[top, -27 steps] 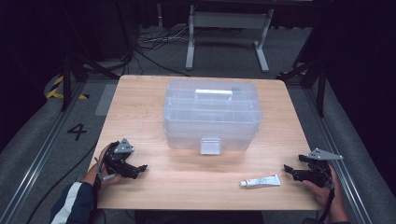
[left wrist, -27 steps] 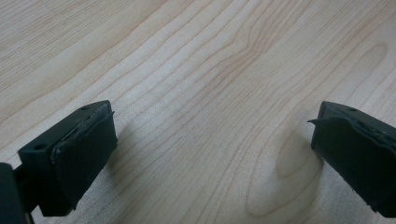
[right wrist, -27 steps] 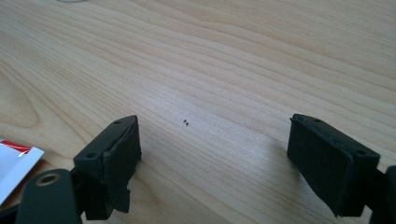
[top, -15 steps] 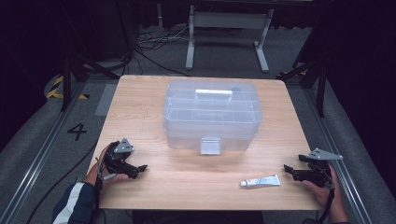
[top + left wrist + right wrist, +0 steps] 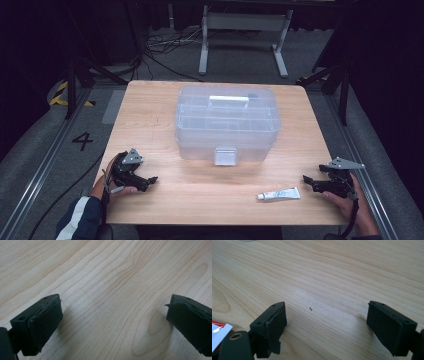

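Observation:
A clear plastic box (image 5: 226, 122) with a white handle and a front latch stands shut in the middle of the wooden table (image 5: 165, 192). A small white tube (image 5: 279, 194) lies flat near the front right. My left gripper (image 5: 151, 181) rests low at the front left, pointing right; in the left gripper view its jaws stand wide apart (image 5: 112, 322) over bare wood. At the front right edge my right gripper (image 5: 306, 181) points left toward the tube, a short gap from it. Its jaws are open (image 5: 325, 322) with nothing between them.
A metal stand (image 5: 242, 30) and loose cables (image 5: 160, 47) lie on the grey floor beyond the table. A floor marking with the digit 4 (image 5: 82, 141) sits to the left. A white and red object edge (image 5: 218, 333) shows at the lower left of the right gripper view.

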A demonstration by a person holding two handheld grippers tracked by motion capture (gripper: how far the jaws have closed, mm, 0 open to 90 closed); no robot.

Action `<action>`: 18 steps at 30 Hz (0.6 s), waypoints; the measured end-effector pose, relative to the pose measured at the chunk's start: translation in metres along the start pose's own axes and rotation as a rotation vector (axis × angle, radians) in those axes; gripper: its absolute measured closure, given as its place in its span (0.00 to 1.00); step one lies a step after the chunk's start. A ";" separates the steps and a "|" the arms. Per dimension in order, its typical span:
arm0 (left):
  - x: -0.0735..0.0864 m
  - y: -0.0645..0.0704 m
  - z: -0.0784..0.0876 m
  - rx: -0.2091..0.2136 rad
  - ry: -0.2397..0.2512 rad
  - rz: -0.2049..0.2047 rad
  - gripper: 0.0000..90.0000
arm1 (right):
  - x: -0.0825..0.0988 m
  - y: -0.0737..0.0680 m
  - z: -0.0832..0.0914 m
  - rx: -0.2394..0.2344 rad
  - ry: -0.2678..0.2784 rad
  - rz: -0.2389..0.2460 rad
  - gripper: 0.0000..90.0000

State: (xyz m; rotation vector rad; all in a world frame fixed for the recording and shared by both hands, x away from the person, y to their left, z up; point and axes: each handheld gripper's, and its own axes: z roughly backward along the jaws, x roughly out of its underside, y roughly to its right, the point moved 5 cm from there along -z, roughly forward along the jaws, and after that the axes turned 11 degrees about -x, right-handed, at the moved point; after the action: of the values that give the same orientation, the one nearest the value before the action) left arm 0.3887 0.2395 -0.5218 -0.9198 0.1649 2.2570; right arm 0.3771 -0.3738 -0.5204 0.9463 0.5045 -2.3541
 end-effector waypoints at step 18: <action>0.000 0.000 0.000 -0.001 0.000 0.001 0.01 | -0.041 0.004 0.020 -0.075 0.083 0.065 0.26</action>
State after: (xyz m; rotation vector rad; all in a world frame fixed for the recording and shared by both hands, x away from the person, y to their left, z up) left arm 0.3886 0.2395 -0.5218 -0.9203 0.1641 2.2582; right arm 0.3934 -0.3733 -0.4779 1.0141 0.5822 -2.2293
